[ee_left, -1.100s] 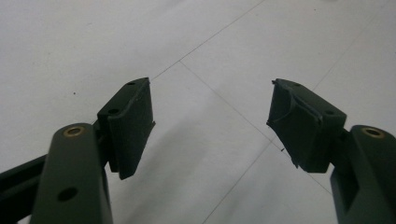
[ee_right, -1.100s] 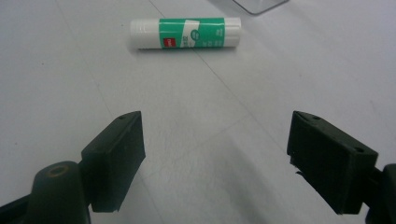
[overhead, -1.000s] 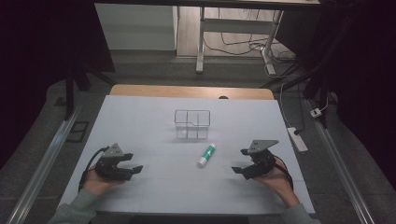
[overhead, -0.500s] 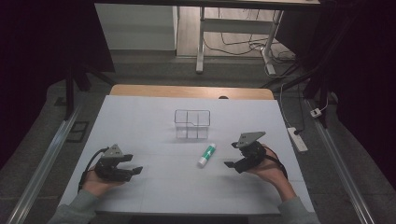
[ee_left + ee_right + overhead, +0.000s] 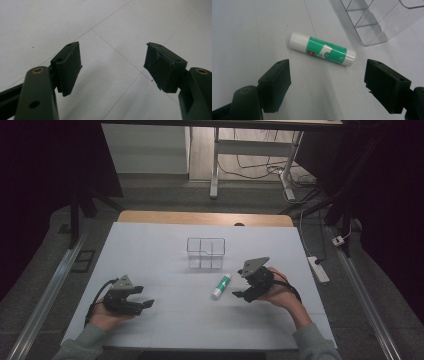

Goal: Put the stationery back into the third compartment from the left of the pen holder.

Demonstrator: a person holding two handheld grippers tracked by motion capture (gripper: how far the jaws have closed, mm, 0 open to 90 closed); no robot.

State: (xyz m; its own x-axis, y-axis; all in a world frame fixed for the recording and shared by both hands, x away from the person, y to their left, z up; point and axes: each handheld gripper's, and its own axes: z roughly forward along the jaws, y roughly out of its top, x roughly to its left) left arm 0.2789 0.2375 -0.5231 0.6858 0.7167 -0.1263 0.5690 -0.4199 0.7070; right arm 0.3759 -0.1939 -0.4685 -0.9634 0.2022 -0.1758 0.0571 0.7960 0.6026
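- Firstly, the glue stick [image 5: 322, 52] has a green label with a small red mark and a round emblem; the writing on it is too small to read; both ends of the stick are white.
- Compared with one second ago, the right gripper [image 5: 240, 293] has moved forward and inward, from the right part of the table to a place just beside the glue stick [image 5: 220, 286]; the left gripper [image 5: 146, 304], the stick and the box are where they were.
- The clear plastic organizer [image 5: 206, 253] stands near the middle of the white table [image 5: 150, 250], just behind the glue stick; thin walls divide it into compartments; I see nothing inside them.
- In the right gripper view, the right gripper [image 5: 327, 82] has its jaws wide apart and holds nothing; the glue stick lies flat on the table just ahead of the gap between the jaws, not touching them; the corner of the organizer [image 5: 372, 25] is beyond it.
- In the left gripper view, the left gripper [image 5: 112, 67] also has its jaws spread apart with only the bare table [image 5: 50, 22] between them; in the high view it is at the left front of the table, well apart from the stick.
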